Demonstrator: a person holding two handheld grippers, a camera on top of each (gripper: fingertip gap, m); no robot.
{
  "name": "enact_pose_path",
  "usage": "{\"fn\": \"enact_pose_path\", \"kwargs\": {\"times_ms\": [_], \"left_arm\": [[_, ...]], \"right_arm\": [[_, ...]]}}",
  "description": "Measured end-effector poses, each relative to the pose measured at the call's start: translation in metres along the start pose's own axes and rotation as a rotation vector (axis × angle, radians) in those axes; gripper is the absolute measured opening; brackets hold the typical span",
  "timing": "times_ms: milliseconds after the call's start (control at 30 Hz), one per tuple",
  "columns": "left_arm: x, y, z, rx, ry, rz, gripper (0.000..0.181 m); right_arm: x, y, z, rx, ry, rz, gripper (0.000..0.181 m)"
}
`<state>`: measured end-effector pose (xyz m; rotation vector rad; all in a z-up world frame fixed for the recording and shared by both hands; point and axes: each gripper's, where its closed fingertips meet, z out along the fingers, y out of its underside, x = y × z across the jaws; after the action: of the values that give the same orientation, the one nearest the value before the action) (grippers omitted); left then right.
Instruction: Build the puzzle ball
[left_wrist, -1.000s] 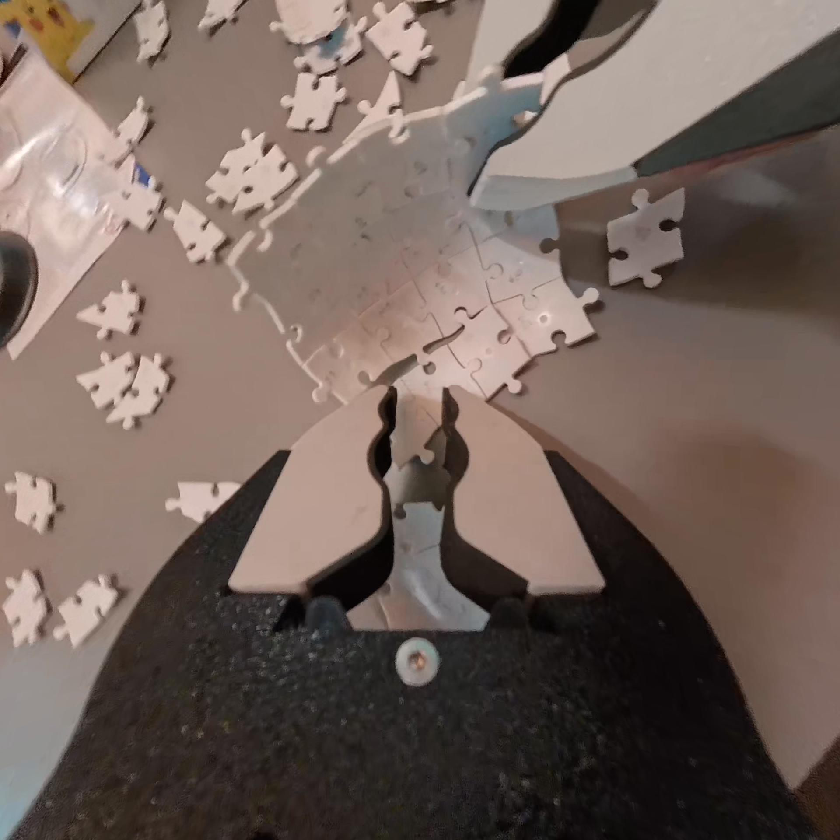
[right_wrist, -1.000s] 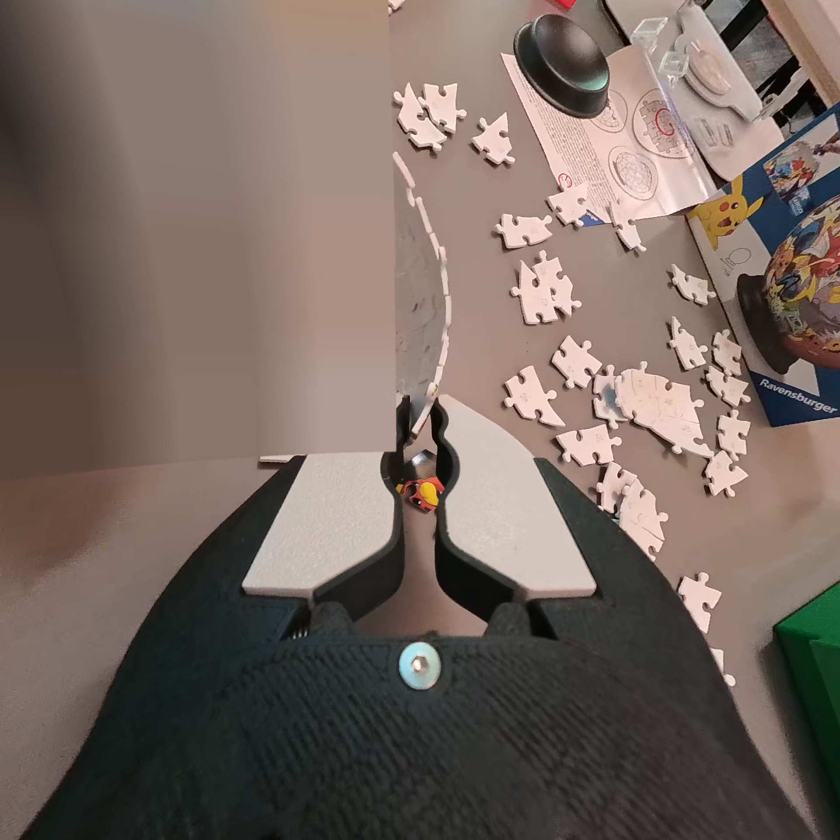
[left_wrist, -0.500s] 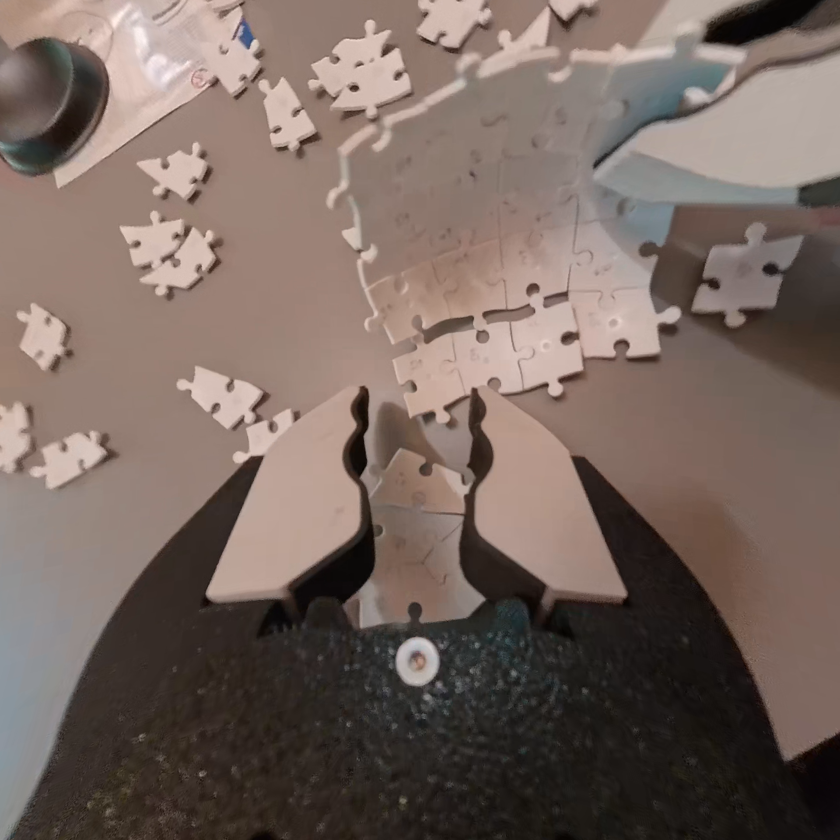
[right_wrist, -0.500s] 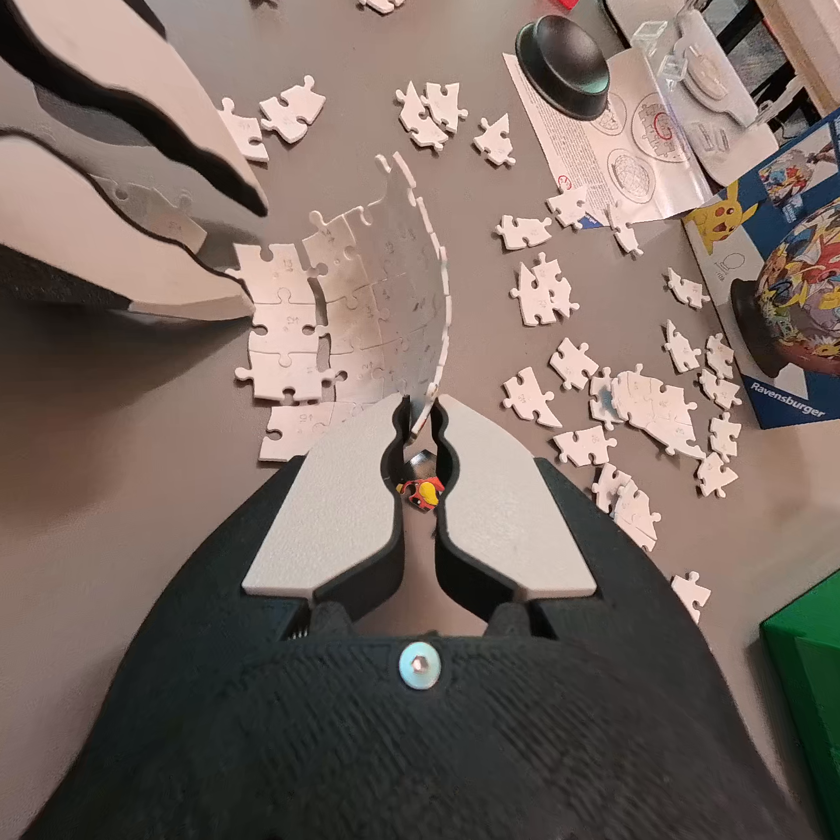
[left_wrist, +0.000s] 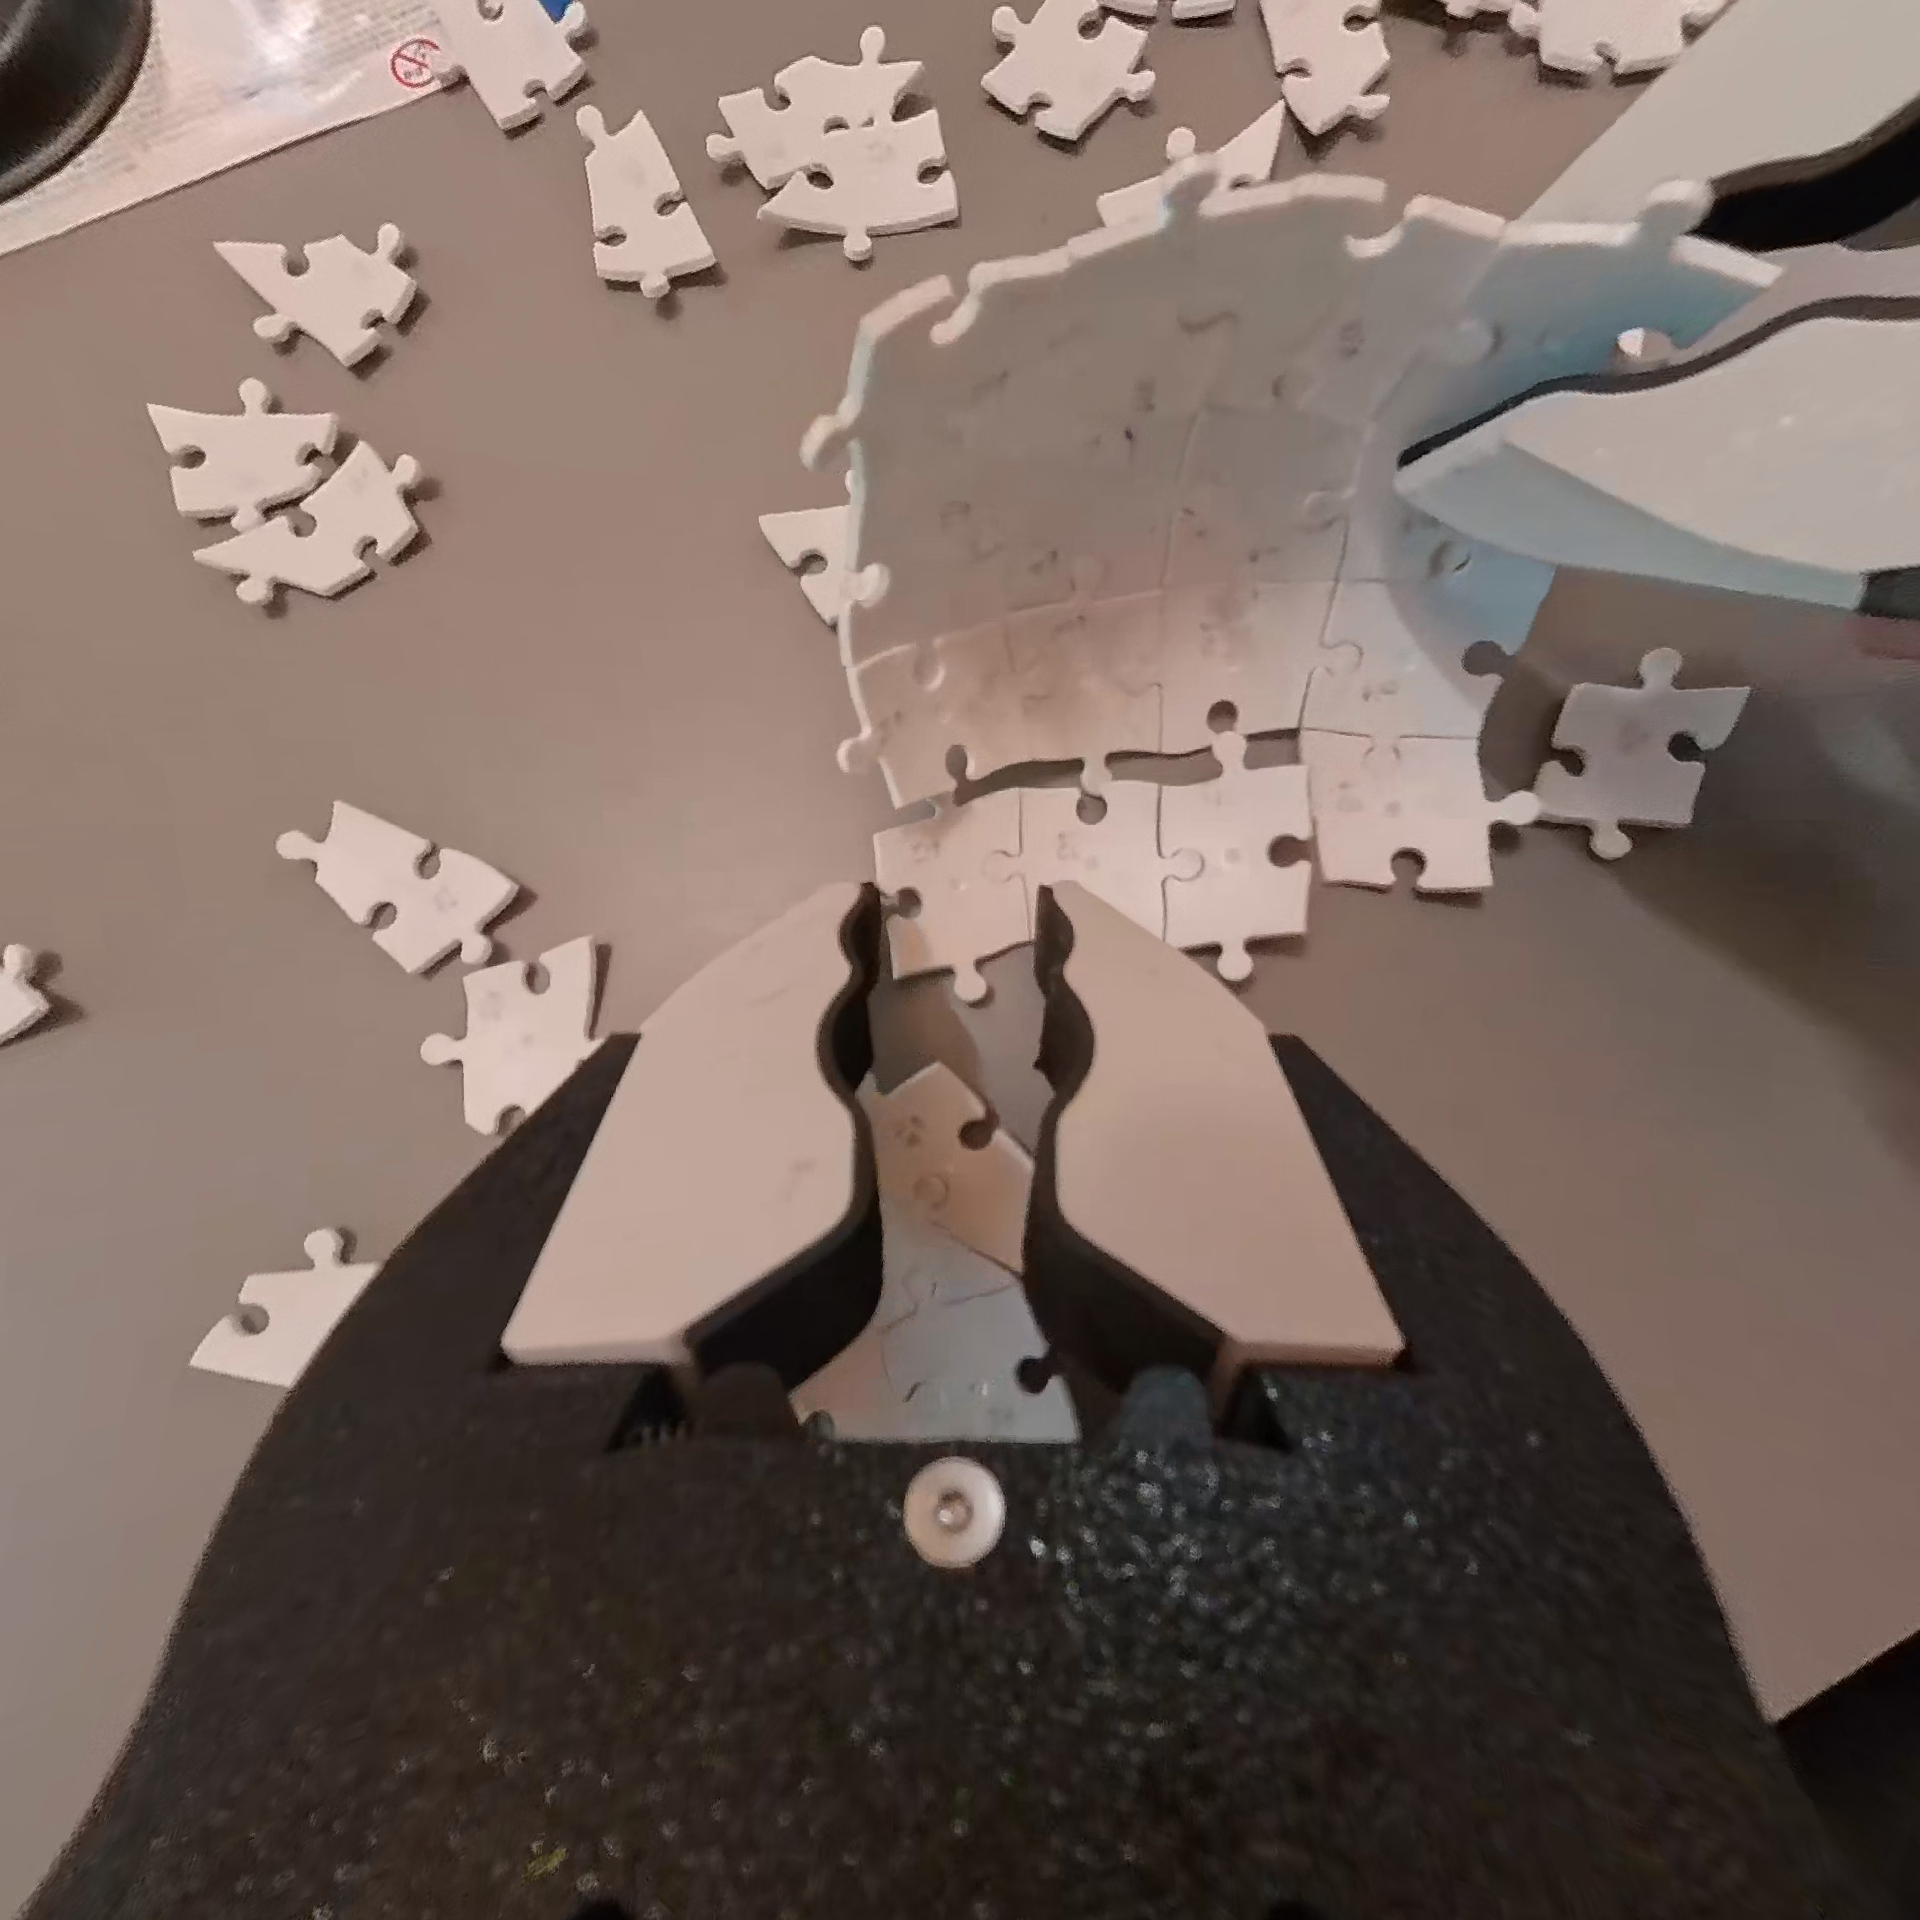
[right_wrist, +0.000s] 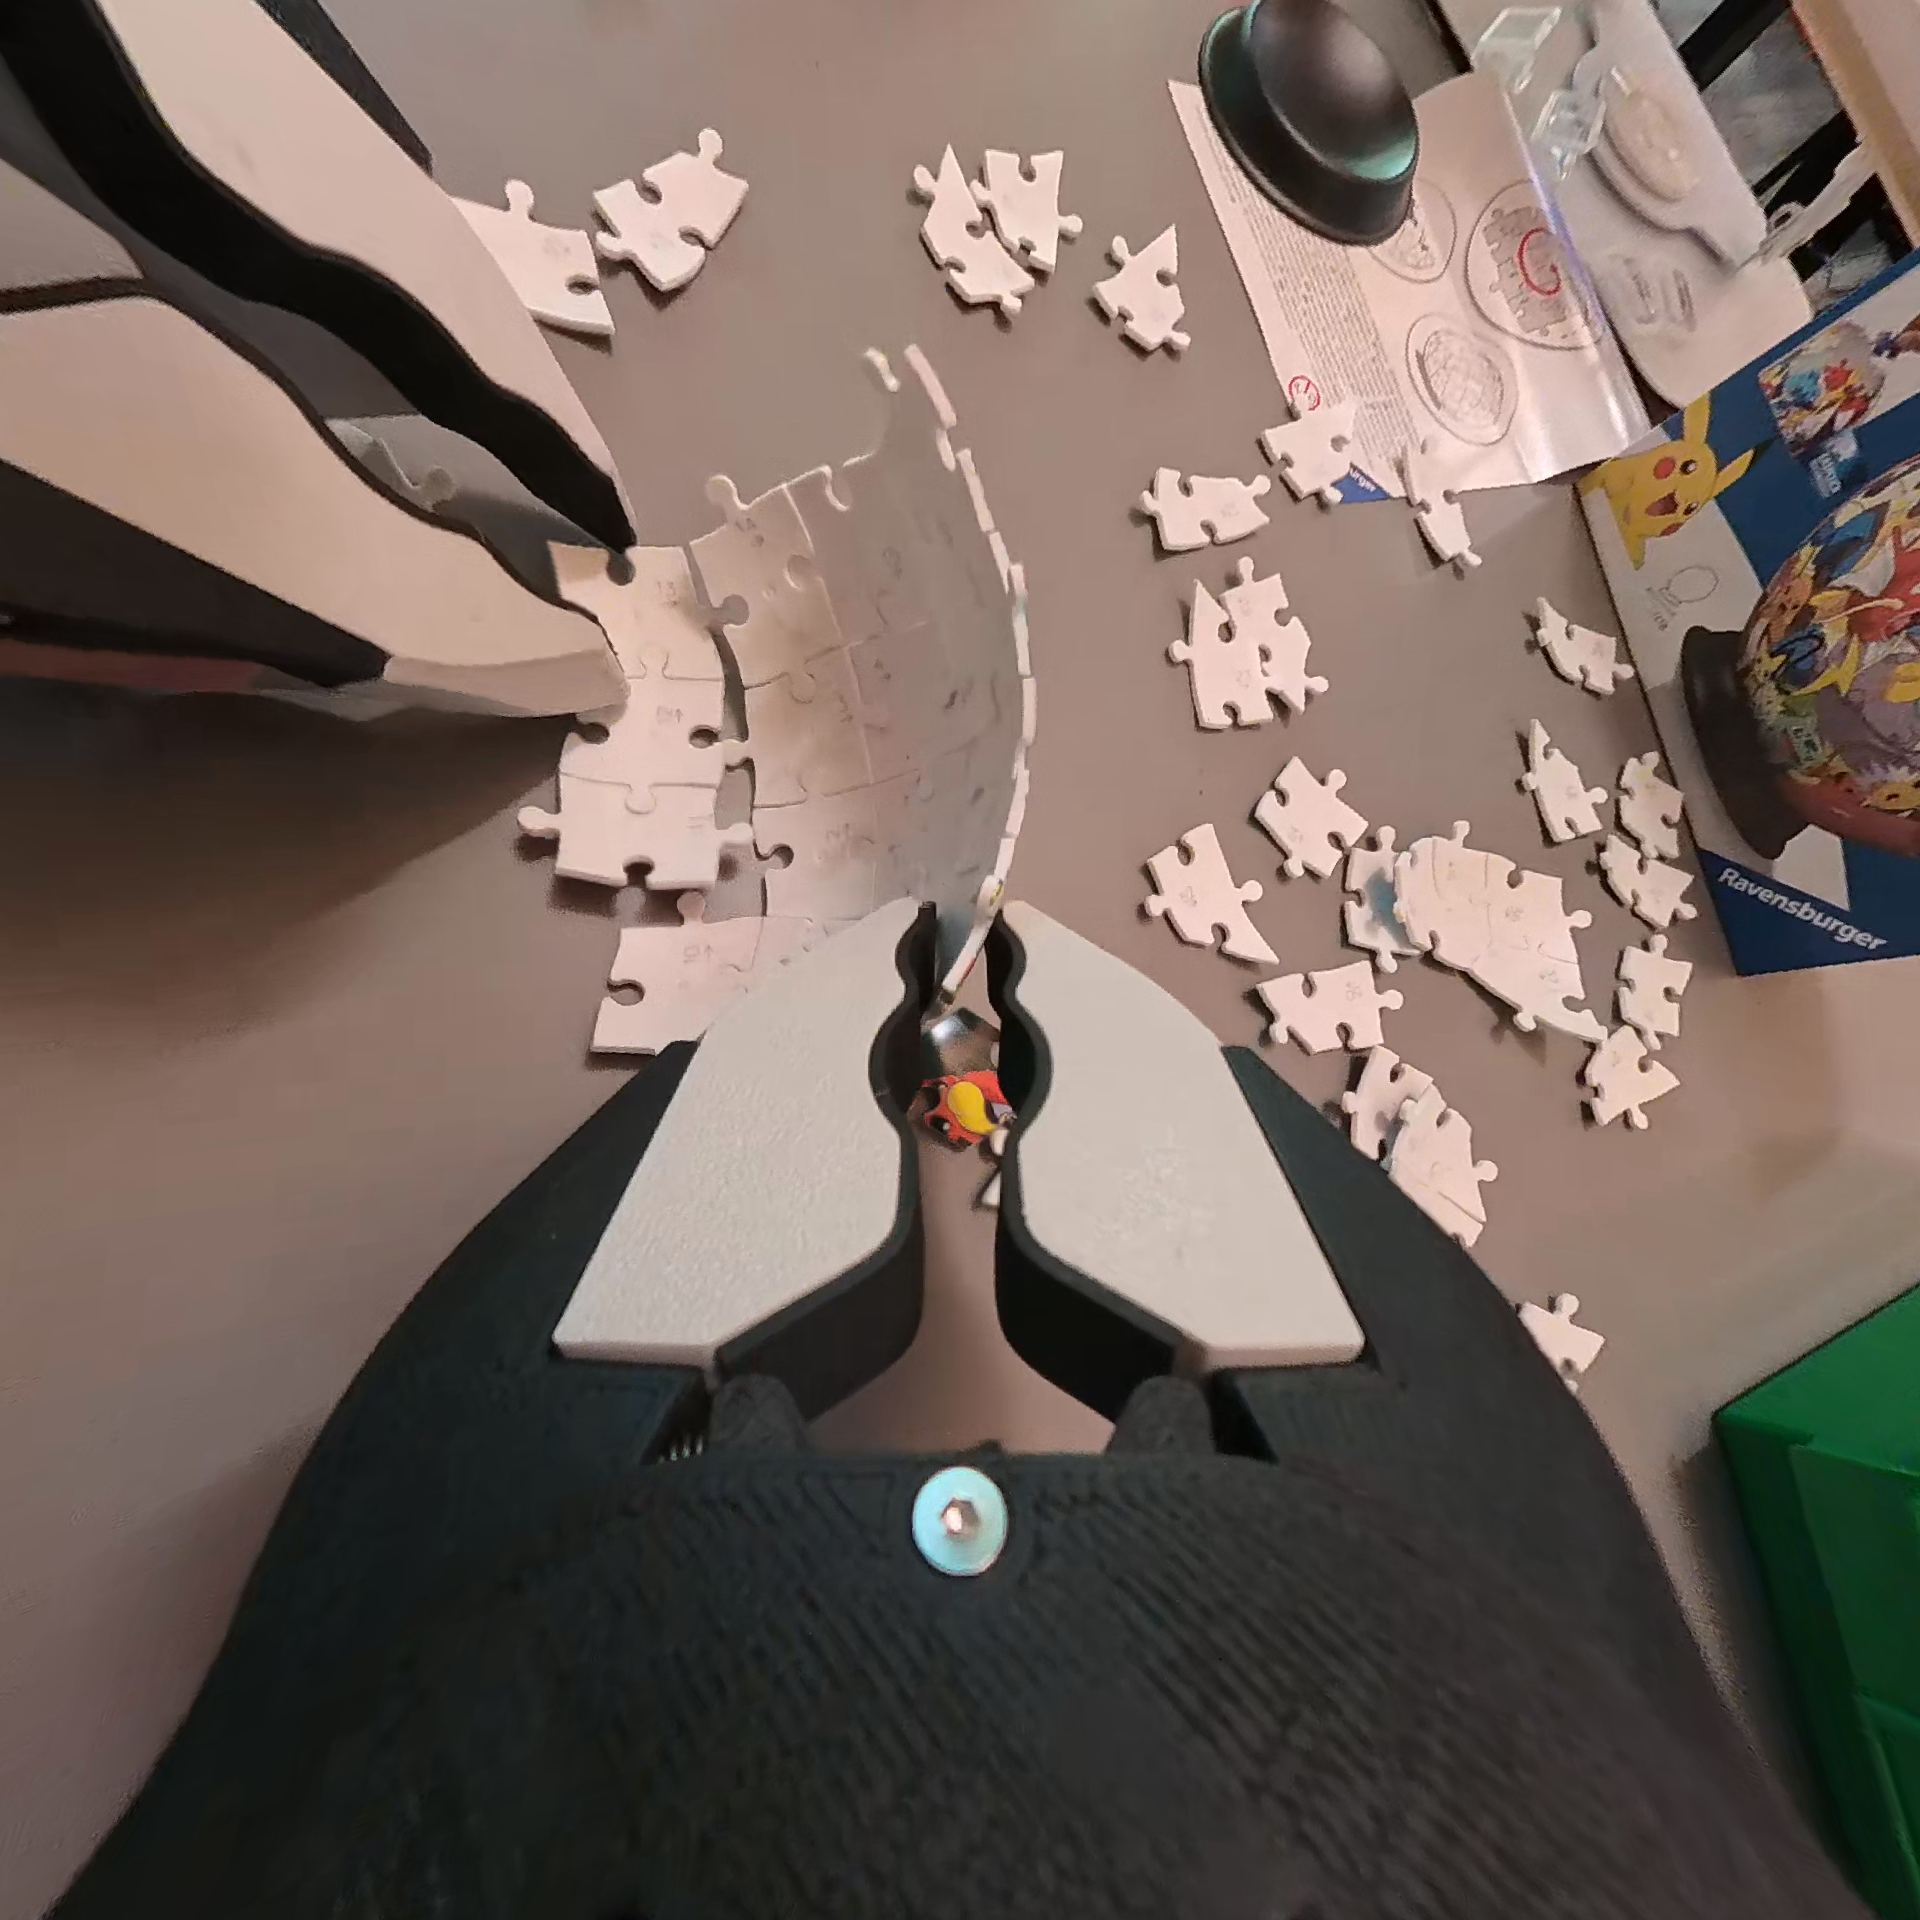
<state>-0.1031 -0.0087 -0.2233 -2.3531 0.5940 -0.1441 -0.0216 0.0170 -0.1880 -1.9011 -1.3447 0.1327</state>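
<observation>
A curved shell of joined white puzzle pieces stands on edge on the grey table, with a crack between its lower rows. It also shows in the right wrist view. My right gripper is shut on the shell's rim, where a bit of colourful print shows between the fingers. It enters the left wrist view at the upper right. My left gripper holds a small fragment of joined pieces between its half-closed fingers. Its tips touch the shell's left edge.
Loose white pieces lie all over the table. A joined patch lies to the right. A black stand, an instruction sheet, clear plastic parts and the puzzle box lie far right. A green box is near right. About 10 cm separates my left fingertips from my right.
My left gripper pulled back from the shell, opened wider, then narrowed and came back to its left edge. A crack opened between the shell's lower rows. My right gripper stayed put.
</observation>
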Motion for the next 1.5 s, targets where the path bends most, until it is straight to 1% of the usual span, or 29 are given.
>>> {"fn": "enact_pose_path", "kwargs": {"times_ms": [133,433,533,667,800,833,867,900,1000,1100,1167,1233,1300,1400,1500], "left_arm": [[0.002,-0.002,0.001,0.018,-0.019,0.019,0.028],[0.002,-0.002,-0.002,0.070,-0.089,0.024,0.026],[0.000,-0.001,-0.003,0.079,-0.119,-0.001,0.024],[0.001,0.000,-0.007,0.092,-0.156,0.017,0.023],[0.003,0.001,-0.007,0.084,-0.139,-0.002,0.022],[0.005,0.001,-0.006,0.081,-0.121,-0.007,0.019],[0.008,0.002,-0.005,0.077,-0.100,-0.007,0.012],[0.009,0.002,-0.005,0.074,-0.094,-0.001,0.000],[0.003,0.001,-0.005,0.074,-0.139,0.025,0.000],[0.002,0.001,-0.005,0.070,-0.144,0.027,0.000],[0.004,-0.003,-0.006,0.088,-0.143,0.067,0.000],[0.012,-0.013,-0.011,0.136,-0.127,0.149,0.007],[0.019,-0.019,-0.013,0.152,-0.126,0.251,0.004],[0.027,-0.015,-0.009,0.114,-0.099,0.351,0.000],[0.035,-0.012,-0.004,0.110,-0.059,0.368,0.000]], "right_arm": [[0.001,0.001,0.001,-0.034,-0.008,-0.002,0.010],[0.006,-0.006,0.010,-0.164,-0.049,0.085,0.009],[0.003,-0.006,0.010,-0.175,-0.062,0.129,0.009],[0.001,-0.001,0.011,-0.163,-0.052,0.174,0.011],[0.000,0.004,0.010,-0.162,-0.047,0.179,0.012],[0.000,0.004,0.010,-0.159,-0.043,0.178,0.013],[0.000,0.005,0.010,-0.155,-0.040,0.179,0.013],[-0.001,0.006,0.010,-0.156,-0.046,0.178,0.014],[-0.003,0.007,0.010,-0.152,-0.065,0.170,0.015],[-0.003,0.009,0.011,-0.151,-0.087,0.182,0.016],[-0.002,0.009,0.012,-0.148,-0.101,0.192,0.016],[-0.002,0.010,0.013,-0.144,-0.108,0.201,0.016],[-0.002,0.010,0.013,-0.141,-0.110,0.202,0.016],[-0.002,0.008,0.012,-0.128,-0.086,0.173,0.015],[-0.002,0.005,0.010,-0.117,-0.045,0.130,0.015]]}}
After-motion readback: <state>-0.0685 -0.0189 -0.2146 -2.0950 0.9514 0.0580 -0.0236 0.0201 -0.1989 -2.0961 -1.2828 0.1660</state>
